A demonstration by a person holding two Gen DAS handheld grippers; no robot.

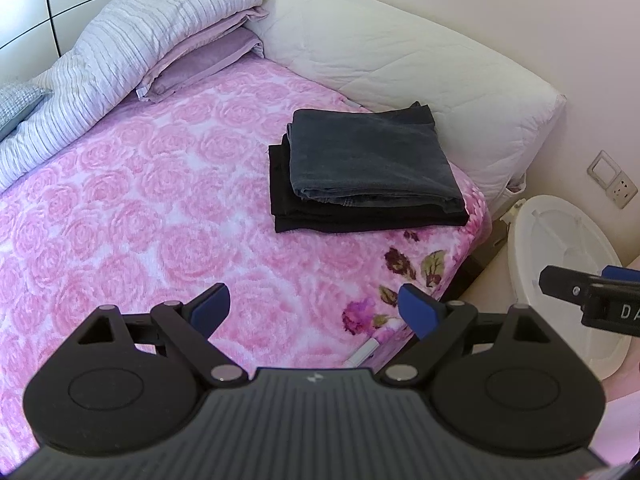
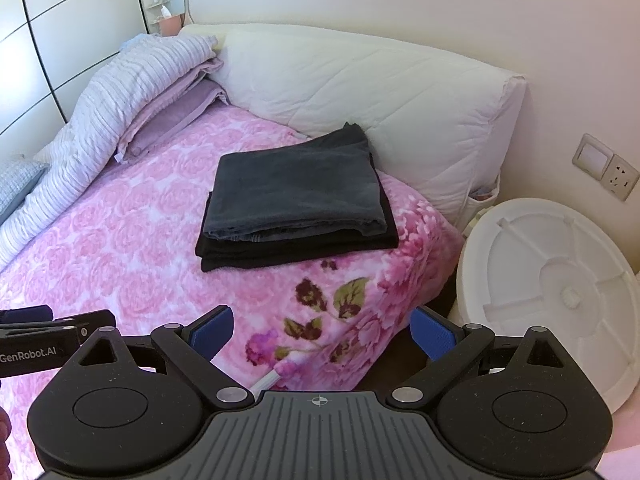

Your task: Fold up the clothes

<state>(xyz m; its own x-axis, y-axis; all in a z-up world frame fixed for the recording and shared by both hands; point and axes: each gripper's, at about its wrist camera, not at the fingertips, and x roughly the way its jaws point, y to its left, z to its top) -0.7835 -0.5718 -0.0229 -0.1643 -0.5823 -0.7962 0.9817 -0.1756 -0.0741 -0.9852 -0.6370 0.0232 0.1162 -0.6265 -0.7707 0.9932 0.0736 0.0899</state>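
Left wrist view: the left gripper hangs open and empty over a pink bed; a folded stack — grey cloth on black — lies ahead and slightly right of it, near a white cushion. Right wrist view: the right gripper, also open and empty, faces the stack ahead and slightly left; its long axis runs crosswise — neither gripper looks clearly nearer.
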